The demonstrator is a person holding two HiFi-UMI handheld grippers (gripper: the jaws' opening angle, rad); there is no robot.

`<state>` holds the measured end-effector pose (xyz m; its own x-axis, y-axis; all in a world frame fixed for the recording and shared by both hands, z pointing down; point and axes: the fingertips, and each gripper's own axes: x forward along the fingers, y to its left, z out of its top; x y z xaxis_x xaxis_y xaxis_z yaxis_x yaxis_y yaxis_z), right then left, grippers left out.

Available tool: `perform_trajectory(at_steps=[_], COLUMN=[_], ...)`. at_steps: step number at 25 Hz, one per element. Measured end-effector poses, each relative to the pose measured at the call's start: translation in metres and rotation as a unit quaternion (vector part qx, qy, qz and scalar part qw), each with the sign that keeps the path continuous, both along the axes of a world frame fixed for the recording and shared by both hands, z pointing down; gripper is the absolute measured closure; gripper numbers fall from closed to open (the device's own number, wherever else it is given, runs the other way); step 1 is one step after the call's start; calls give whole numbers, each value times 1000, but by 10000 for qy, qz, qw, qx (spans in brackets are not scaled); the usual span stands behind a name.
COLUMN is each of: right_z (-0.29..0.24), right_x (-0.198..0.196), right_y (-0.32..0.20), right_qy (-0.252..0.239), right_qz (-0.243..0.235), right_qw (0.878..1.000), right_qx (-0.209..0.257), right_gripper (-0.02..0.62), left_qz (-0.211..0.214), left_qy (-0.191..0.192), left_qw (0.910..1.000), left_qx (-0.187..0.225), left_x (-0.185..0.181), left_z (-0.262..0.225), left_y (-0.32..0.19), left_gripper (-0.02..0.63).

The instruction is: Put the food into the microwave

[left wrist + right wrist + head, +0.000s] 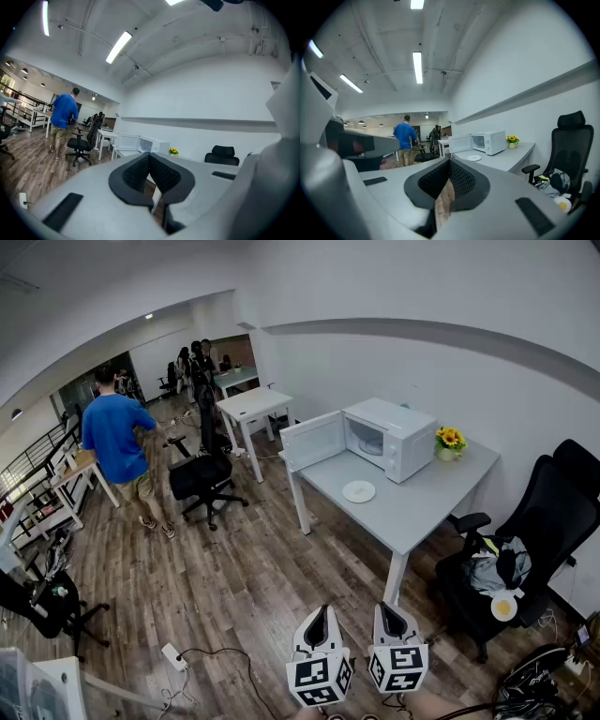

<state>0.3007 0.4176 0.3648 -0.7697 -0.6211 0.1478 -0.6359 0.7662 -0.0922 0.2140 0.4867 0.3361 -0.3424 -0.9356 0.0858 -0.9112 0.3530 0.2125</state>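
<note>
A white microwave (392, 434) stands on the grey table (427, 507) with its door (313, 440) swung open to the left. In front of it lies a white plate (359, 490) with nothing on it. A small dish of yellowish food (504, 607) rests on the seat of the black chair (539, 521) at the right. My left gripper (320, 613) and right gripper (387, 609) hang side by side low in the head view, well short of the table. Both are shut with nothing between the pads. The right gripper view shows the microwave (494, 141), plate (474, 158) and food dish (562, 203).
A pot of sunflowers (449, 442) stands right of the microwave. Clothes lie on the black chair. A person in a blue shirt (116, 442) walks at the left near another black office chair (202, 479). A white desk (253, 407) stands behind. Cables and a power strip (173, 655) lie on the wood floor.
</note>
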Motion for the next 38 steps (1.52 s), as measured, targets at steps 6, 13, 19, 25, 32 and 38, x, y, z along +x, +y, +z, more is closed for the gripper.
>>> perform_trajectory(at_steps=[6, 13, 19, 25, 32, 38], right_z=[0, 3, 8, 15, 23, 23], right_x=[-5, -8, -23, -43, -57, -59], right_y=[6, 7, 8, 15, 13, -6], right_qy=[8, -73, -124, -90, 39, 89], right_qz=[64, 178, 339, 417, 505, 601], right_qw=[10000, 9998, 9993, 9990, 9983, 9978], right_qx=[4, -57, -122, -156, -277, -263], right_gripper=[581, 580, 580, 580, 580, 580], left_qz=[3, -42, 4, 70, 101, 105], left_qy=[25, 70, 98, 73, 240, 234], left_qw=[10000, 9999, 9998, 9997, 9991, 9989], left_qx=[-3, -71, -184, -238, -346, -381], left_x=[-8, -17, -38, -63, -85, -98], left_z=[1, 7, 17, 23, 31, 33], left_y=[7, 13, 19, 25, 29, 16], left_gripper=[611, 611, 611, 611, 611, 611])
